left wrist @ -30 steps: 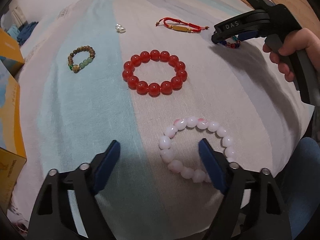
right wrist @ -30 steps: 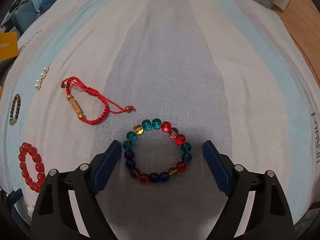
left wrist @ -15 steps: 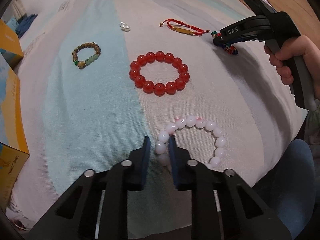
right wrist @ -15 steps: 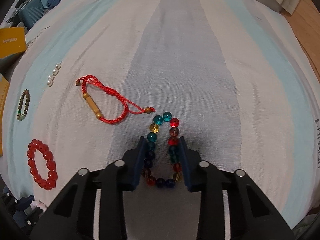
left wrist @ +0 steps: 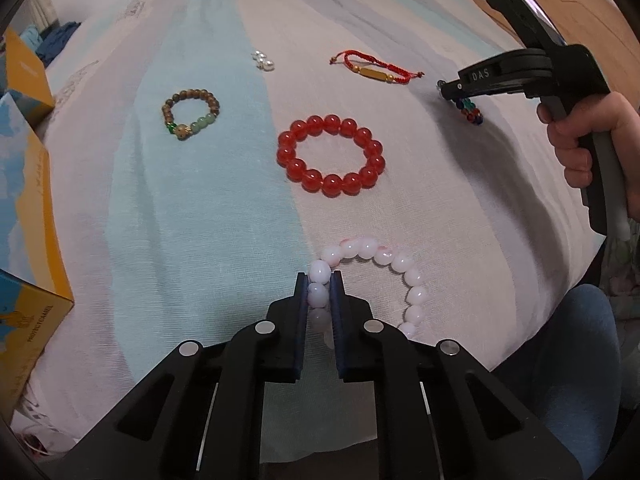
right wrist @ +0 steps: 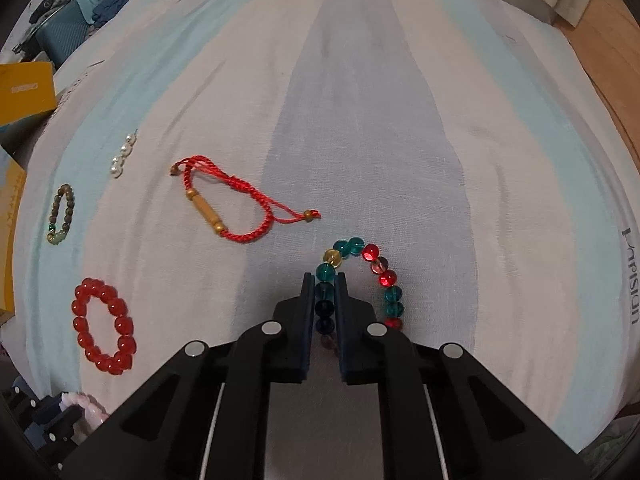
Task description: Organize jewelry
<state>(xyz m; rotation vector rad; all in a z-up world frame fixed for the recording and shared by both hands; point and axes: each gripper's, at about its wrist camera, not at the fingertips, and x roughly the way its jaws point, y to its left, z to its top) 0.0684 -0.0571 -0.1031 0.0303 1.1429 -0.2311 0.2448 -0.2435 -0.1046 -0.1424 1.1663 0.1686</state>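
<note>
The left gripper [left wrist: 319, 294] has its jaws closing on the pink-white bracelet [left wrist: 376, 280], which lies on the bed [left wrist: 180, 208] just nearer than the red bead bracelet [left wrist: 332, 156]. Beyond that landmark, the right gripper [right wrist: 324, 300] is clamped on the multicoloured bracelet [right wrist: 360, 276]. Lift both slowly, keeping beads pinched. No storage container is visible.

White-pink bead bracelet [left wrist: 384, 264] and multicoloured glass-bead bracelet [right wrist: 360, 276], each pinched at one side, on striped bedding
</note>
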